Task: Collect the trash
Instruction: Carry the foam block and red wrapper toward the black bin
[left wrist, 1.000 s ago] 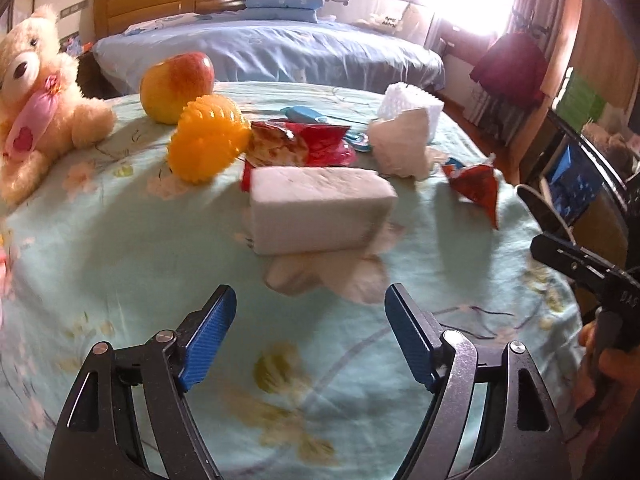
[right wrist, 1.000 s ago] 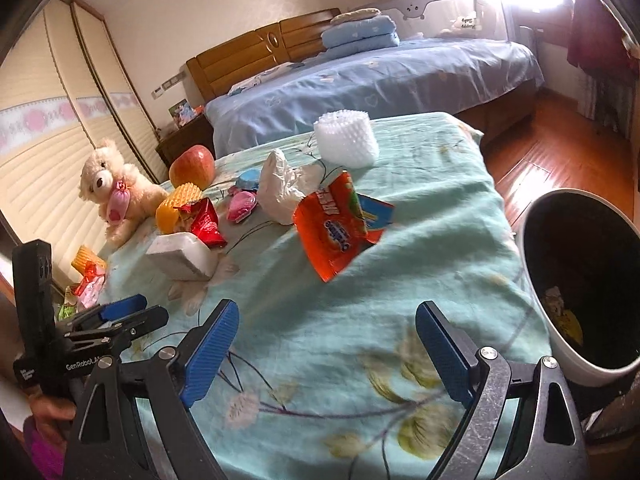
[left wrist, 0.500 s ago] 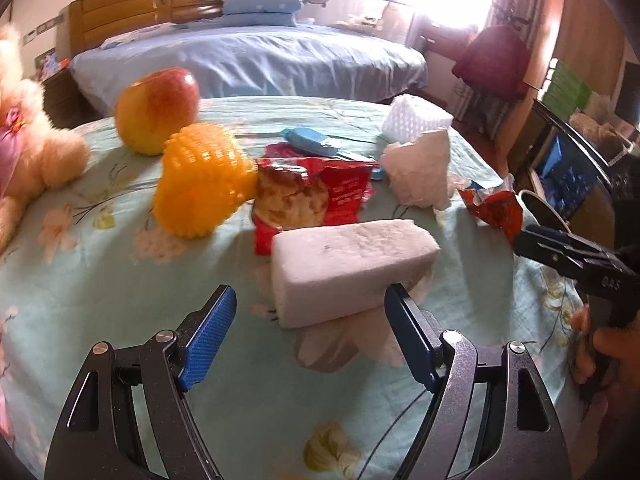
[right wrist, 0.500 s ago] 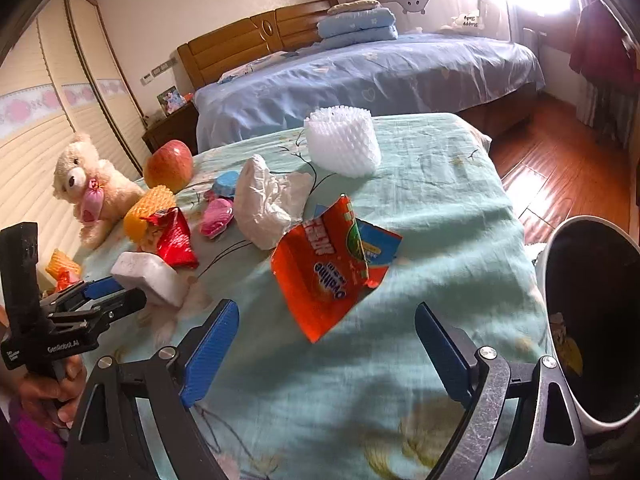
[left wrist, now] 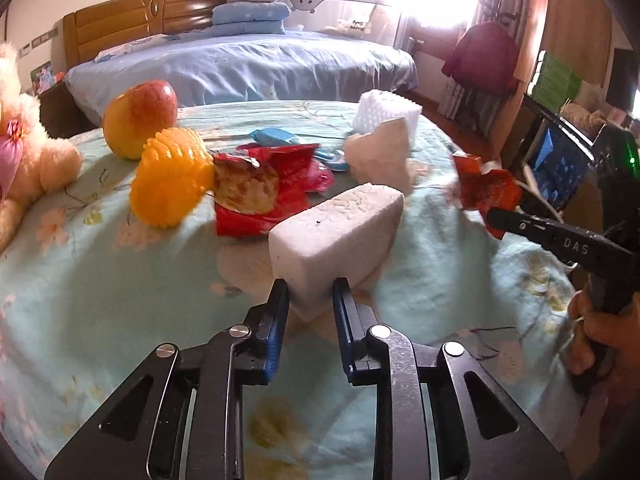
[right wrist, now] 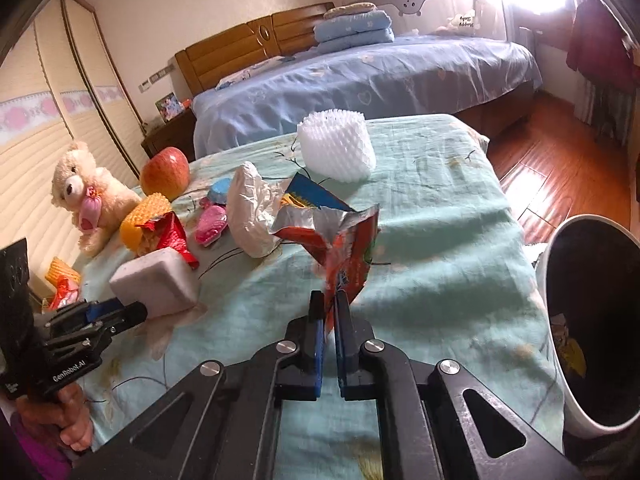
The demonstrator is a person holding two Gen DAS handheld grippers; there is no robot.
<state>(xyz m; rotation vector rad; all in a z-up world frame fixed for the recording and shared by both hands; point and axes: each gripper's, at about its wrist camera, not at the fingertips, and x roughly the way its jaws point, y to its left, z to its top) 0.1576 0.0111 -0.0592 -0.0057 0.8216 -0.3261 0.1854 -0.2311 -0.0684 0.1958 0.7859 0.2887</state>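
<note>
My left gripper (left wrist: 310,292) is shut on the near end of a white foam block (left wrist: 340,236) on the green tablecloth; the block also shows in the right wrist view (right wrist: 156,284). My right gripper (right wrist: 329,304) is shut on the lower corner of an orange snack wrapper (right wrist: 344,244), which stands crumpled above the cloth; it also shows in the left wrist view (left wrist: 486,190). A red snack bag (left wrist: 264,188), a crumpled white bag (right wrist: 250,210) and a white foam net (right wrist: 336,150) lie further back.
A white trash bin (right wrist: 560,280) with a dark inside stands at the table's right edge. An apple (right wrist: 165,172), an orange foam net (left wrist: 168,176), a teddy bear (right wrist: 86,196) and small pink and blue items (right wrist: 212,218) sit on the table (right wrist: 440,272). A bed is behind.
Both grippers moved forward and closed: the left on the foam block, the right on the orange wrapper, which has crumpled and lifted.
</note>
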